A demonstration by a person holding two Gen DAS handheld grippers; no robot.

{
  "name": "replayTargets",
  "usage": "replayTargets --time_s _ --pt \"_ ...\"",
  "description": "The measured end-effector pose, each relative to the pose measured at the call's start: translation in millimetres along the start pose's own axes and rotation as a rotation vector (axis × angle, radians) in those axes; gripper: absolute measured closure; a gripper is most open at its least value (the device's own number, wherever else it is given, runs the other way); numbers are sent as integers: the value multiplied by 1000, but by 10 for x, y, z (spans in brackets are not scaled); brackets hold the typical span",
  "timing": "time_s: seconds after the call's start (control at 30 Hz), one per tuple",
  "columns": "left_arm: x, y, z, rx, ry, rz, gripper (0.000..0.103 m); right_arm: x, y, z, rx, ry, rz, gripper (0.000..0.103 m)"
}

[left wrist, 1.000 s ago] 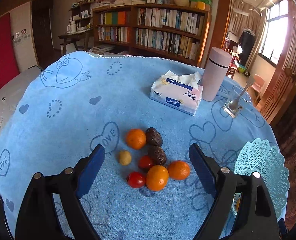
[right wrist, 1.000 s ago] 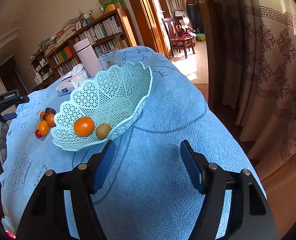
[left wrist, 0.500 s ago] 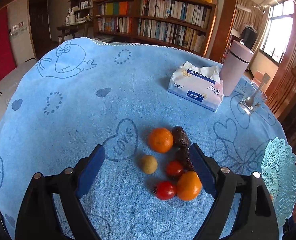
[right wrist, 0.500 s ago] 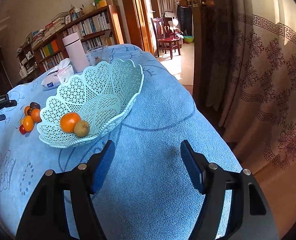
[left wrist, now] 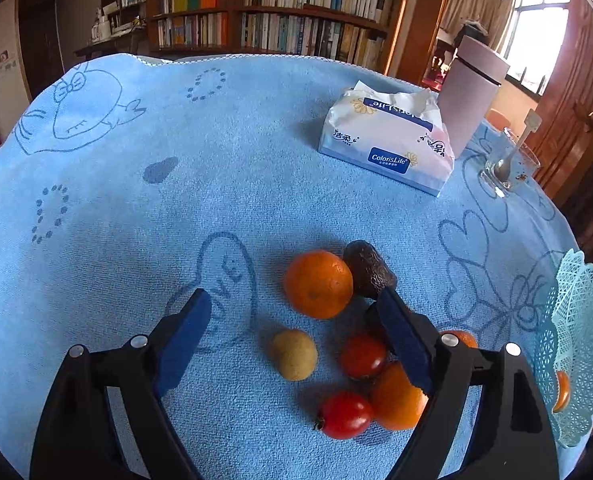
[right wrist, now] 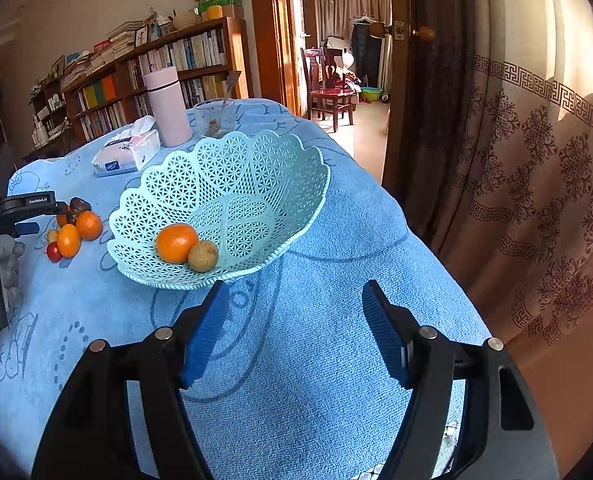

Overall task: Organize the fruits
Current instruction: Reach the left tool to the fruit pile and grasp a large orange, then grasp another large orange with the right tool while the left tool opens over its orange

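Loose fruit lies on the blue cloth: an orange (left wrist: 318, 284), a dark avocado (left wrist: 368, 268), a small yellow-brown fruit (left wrist: 295, 354), two red tomatoes (left wrist: 363, 355) (left wrist: 346, 414) and another orange (left wrist: 396, 398). My left gripper (left wrist: 296, 334) is open and low over them, the yellow-brown fruit between its fingers. A mint lattice basket (right wrist: 232, 184) holds an orange (right wrist: 175, 242) and a yellow-brown fruit (right wrist: 203, 255). My right gripper (right wrist: 294, 330) is open and empty, just in front of the basket. The basket edge (left wrist: 576, 344) shows at the left wrist view's right.
A tissue pack (left wrist: 388, 140), a pink flask (left wrist: 470, 88) and a glass with a spoon (left wrist: 508, 160) stand at the table's far side. A bookshelf (left wrist: 272, 12) is behind. The table edge, a curtain (right wrist: 536, 184) and a doorway are on the right.
My left gripper has moved forward and down toward the fruit, which now lies nearer and partly between its fingers. My right gripper has drawn slightly closer to the basket.
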State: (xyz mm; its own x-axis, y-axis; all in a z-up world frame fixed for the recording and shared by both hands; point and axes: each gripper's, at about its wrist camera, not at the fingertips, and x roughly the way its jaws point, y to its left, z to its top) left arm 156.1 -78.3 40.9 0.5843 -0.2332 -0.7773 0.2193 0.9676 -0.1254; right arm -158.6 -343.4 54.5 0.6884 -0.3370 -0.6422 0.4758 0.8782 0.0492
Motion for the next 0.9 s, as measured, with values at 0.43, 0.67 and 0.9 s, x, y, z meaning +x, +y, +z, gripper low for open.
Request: replayTargets --time_s 0.43,0.67,0.9 --pt "27 271 -6 -86 28 -229 65 -188 628 79 -102 -1 76 33" --pt "-320 565 21 -149 -84 -173 65 -121 1099 237 -123 52 216 33" --pt "-543 726 12 -170 -156 -146 65 172 1764 341 -174 133 339 33"
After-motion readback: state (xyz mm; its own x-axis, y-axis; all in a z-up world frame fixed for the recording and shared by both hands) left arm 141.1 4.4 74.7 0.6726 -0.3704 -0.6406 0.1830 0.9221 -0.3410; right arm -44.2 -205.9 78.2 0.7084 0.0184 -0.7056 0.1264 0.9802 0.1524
